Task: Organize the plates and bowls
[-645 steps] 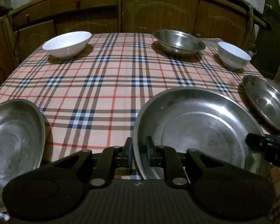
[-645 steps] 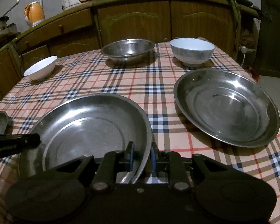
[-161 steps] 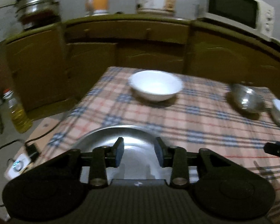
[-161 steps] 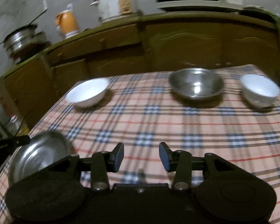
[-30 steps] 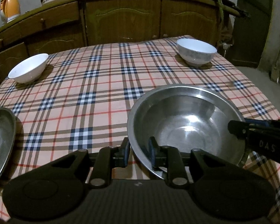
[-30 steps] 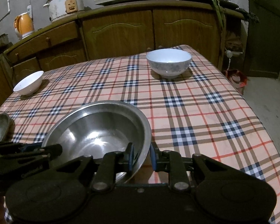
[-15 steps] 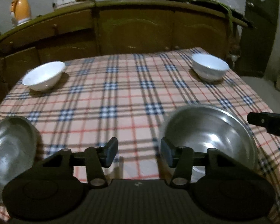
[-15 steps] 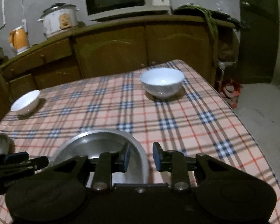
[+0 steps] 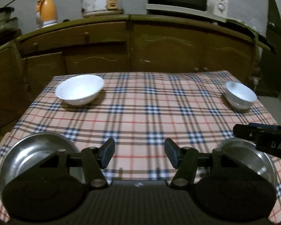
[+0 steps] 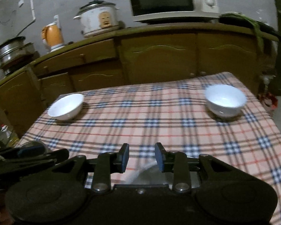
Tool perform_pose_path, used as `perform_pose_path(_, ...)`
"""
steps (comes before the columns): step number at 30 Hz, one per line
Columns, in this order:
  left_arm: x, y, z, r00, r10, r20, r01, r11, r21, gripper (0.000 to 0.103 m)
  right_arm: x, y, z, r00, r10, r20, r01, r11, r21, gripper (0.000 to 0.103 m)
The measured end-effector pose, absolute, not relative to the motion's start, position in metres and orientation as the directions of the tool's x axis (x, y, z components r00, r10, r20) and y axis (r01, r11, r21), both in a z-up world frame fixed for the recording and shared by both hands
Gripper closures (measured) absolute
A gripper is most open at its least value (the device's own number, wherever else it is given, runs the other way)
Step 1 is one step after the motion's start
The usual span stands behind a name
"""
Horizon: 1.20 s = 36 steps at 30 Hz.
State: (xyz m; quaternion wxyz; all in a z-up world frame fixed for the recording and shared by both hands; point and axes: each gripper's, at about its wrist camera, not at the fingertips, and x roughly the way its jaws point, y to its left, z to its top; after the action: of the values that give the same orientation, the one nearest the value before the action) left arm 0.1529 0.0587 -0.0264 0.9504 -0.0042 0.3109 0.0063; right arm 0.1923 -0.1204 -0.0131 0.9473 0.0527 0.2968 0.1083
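Two grippers hover over the near edge of the tabletop (image 9: 140, 112), both with jaws apart and holding nothing. The left gripper (image 9: 139, 154) is spread wide over bare plaid cloth; the right gripper (image 10: 141, 157) is parted less, and a steel bowl (image 10: 151, 174) sits just under and behind its fingertips, mostly hidden. In the left wrist view that steel bowl (image 9: 252, 159) lies at near right, and a steel plate (image 9: 33, 150) lies at near left by the table's edge; whether more plates sit under it I cannot tell.

Farther out, a wide white bowl (image 9: 79, 91) stands at far left and a smaller white bowl (image 9: 240, 95) at far right, well apart from each other and from the steel pieces.

Both white bowls look like glazed ceramic: stiff, fairly heavy, slick, and liable to chip if knocked or dropped. I judge the rim the only sensible hold, one finger inside the wall and one outside, squeezed firmly because glaze slips. Steel ware is lighter and tougher but just as slick.

Every piece sits upright, mouth up. Being round, none has a long axis across the cloth, so any approach to the rim serves; the nearest arc is easiest.
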Motion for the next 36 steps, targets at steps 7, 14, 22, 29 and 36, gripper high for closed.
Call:
perform_pose_path(7,0.167,0.106,-0.021,0.807,0.070,-0.587,-0.089,0.996,-0.004,0.043,0.224,-0.062,-0.006,0.773,0.311,-0.553,-0.258,0.950,0.173,0.065)
perform_pose_path(14,0.196,0.161,-0.015,0.799,0.139,-0.586,-0.178,0.984,-0.010,0.041,0.269,-0.008,-0.006,0.745,0.367,-0.557,-0.316,0.930,0.189,0.055)
perform_pose_path(22,0.264,0.221,-0.012,0.776,0.215,-0.593,-0.275,0.961,-0.010,0.036,0.345,0.045,-0.013,0.715,0.386,-0.583,-0.345,0.920,0.186,0.041)
perform_pose_path(29,0.324,0.244,-0.030,0.746,0.219,-0.629,-0.276,0.961,0.008,0.036,0.413,0.078,-0.040,0.667,0.405,-0.625,-0.330,0.913,0.239,0.041)
perform_pose_path(36,0.359,0.252,-0.058,0.712,0.172,-0.681,-0.245,0.969,-0.011,0.057,0.456,0.096,-0.072,0.627,0.411,-0.661,-0.297,0.911,0.284,0.041)
